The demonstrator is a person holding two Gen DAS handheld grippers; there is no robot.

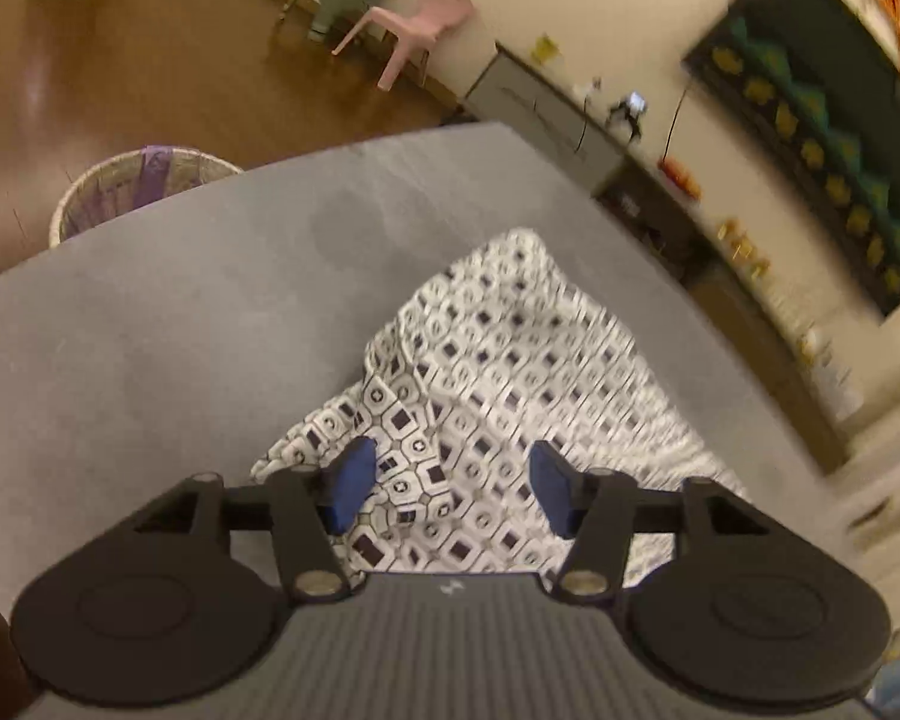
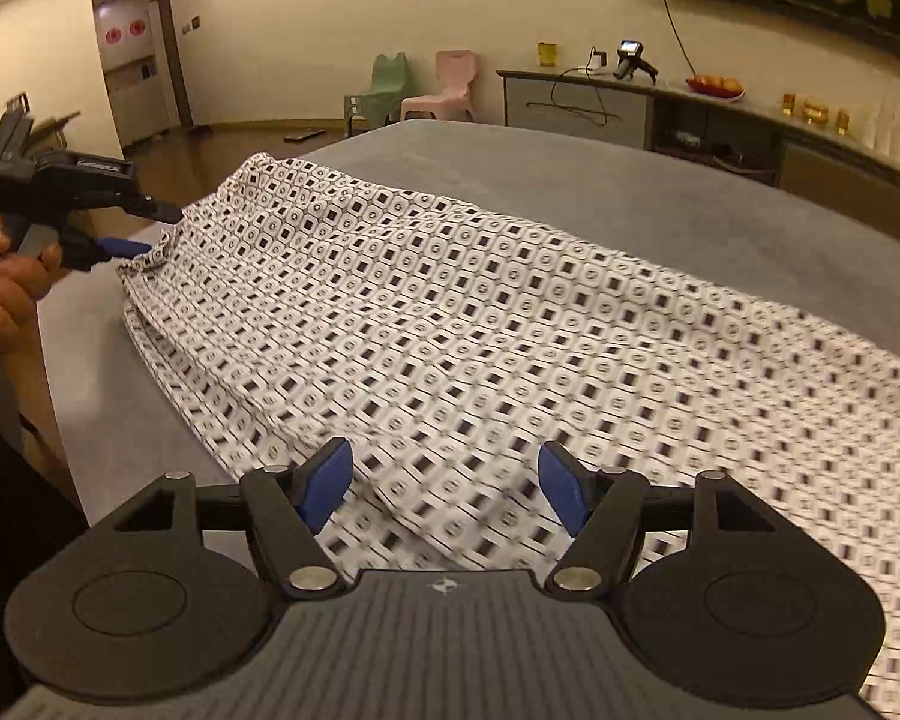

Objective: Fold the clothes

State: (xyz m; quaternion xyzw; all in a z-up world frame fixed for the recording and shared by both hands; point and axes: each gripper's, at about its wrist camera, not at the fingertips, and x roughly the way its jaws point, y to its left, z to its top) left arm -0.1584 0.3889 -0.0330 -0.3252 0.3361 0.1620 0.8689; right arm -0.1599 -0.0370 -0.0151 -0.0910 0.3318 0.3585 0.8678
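Patterned garment spread on a grey table (image 2: 570,180).
The garment (image 2: 480,324) lies across the table; both hand-held grippers, left (image 1: 453,483) and right (image 2: 447,489), hover over its near edge with fingers apart, gripping nothing.

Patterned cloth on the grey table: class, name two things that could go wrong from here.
1. Both tools are open: the left tool and right tool straddle the patterned cloth unclamped, so a lift may miss it.
2. The cloth lies rumpled near the grey table edge; tugging could drag it off.
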